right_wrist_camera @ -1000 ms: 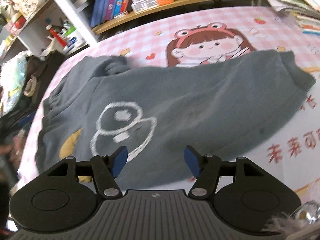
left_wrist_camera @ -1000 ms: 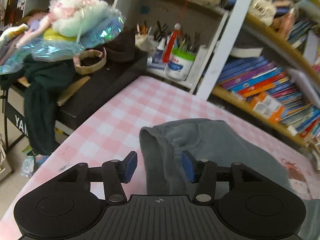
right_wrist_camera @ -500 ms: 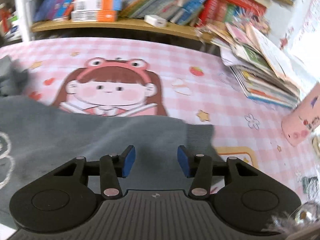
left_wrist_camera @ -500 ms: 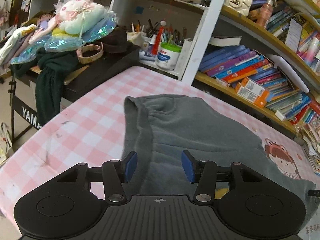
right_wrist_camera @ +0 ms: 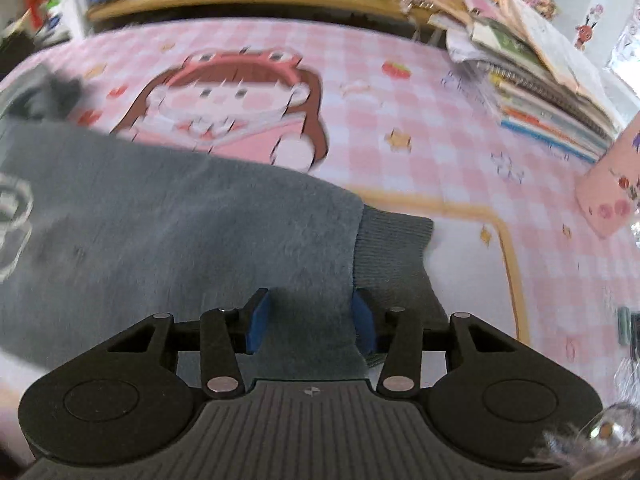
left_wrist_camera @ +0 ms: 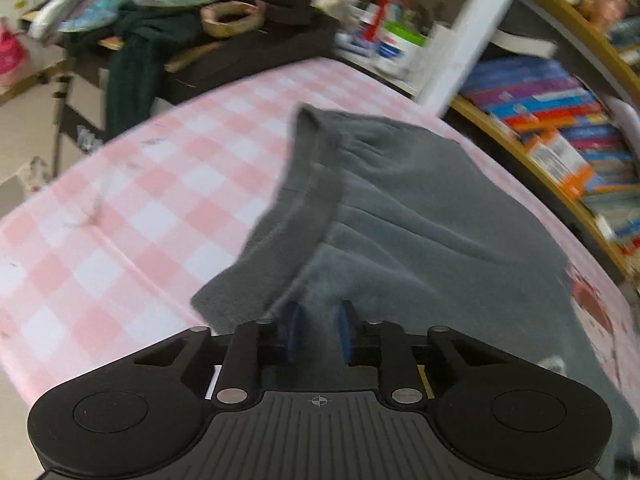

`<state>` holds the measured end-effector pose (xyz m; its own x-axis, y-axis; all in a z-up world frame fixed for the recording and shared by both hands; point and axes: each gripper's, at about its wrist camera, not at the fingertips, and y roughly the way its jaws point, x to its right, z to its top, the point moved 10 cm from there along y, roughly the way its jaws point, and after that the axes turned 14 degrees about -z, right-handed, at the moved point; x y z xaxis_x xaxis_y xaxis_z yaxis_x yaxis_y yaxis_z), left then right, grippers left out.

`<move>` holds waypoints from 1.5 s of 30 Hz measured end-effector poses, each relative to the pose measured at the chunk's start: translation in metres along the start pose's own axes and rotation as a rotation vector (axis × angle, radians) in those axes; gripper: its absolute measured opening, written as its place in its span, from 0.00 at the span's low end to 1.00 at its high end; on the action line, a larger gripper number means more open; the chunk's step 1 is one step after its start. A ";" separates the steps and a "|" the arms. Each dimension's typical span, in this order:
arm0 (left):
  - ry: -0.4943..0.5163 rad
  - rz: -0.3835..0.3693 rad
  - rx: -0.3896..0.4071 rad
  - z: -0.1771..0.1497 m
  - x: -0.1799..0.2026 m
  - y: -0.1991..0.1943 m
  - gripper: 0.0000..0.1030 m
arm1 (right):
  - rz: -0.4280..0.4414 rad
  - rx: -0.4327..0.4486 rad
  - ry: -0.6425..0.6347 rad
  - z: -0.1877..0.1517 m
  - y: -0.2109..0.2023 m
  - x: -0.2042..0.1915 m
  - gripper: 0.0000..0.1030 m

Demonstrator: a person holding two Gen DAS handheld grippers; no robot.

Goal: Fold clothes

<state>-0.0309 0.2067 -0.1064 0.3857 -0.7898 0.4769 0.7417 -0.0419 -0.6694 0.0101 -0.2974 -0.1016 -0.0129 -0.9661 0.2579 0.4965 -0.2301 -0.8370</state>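
Fingers on the grey sweatshirt
Left gripper pinches a raised fold tight; right gripper straddles the sleeve beside its ribbed cuff, fingers apart.

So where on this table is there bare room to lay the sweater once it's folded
Bare checkered cloth lies left of the grey sweater. Another bare patch opens right of its ribbed cuff. The far right is crowded by the stacked books.

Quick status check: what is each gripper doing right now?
Left gripper: closed on a fold of the grey sweatshirt.
Right gripper: open, fingers astride the sweatshirt near its ribbed cuff.
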 end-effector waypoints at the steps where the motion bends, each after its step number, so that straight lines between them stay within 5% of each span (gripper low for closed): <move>1: -0.015 0.024 0.010 0.003 -0.007 -0.001 0.06 | 0.012 -0.016 -0.006 -0.008 -0.004 -0.001 0.42; 9: 0.033 0.068 -0.014 0.006 -0.017 -0.004 0.03 | 0.042 -0.046 0.021 -0.030 -0.019 -0.006 0.43; 16: 0.099 0.010 0.026 0.016 0.000 -0.014 0.03 | 0.123 0.018 0.190 0.008 -0.028 -0.012 0.47; 26: 0.192 0.002 -0.088 -0.001 0.008 0.002 0.03 | 0.440 0.042 0.339 0.103 -0.017 -0.114 0.48; 33: 0.219 -0.023 -0.120 -0.005 0.006 0.000 0.04 | 0.554 -0.028 0.377 0.150 0.003 -0.178 0.45; 45: 0.272 -0.023 -0.149 -0.007 0.009 -0.001 0.04 | 0.681 -0.150 0.374 0.180 0.023 -0.257 0.42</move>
<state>-0.0322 0.1957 -0.1052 0.1936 -0.9217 0.3362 0.6524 -0.1350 -0.7458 0.1810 -0.0330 -0.1005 -0.0526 -0.8693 -0.4914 0.3787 0.4380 -0.8153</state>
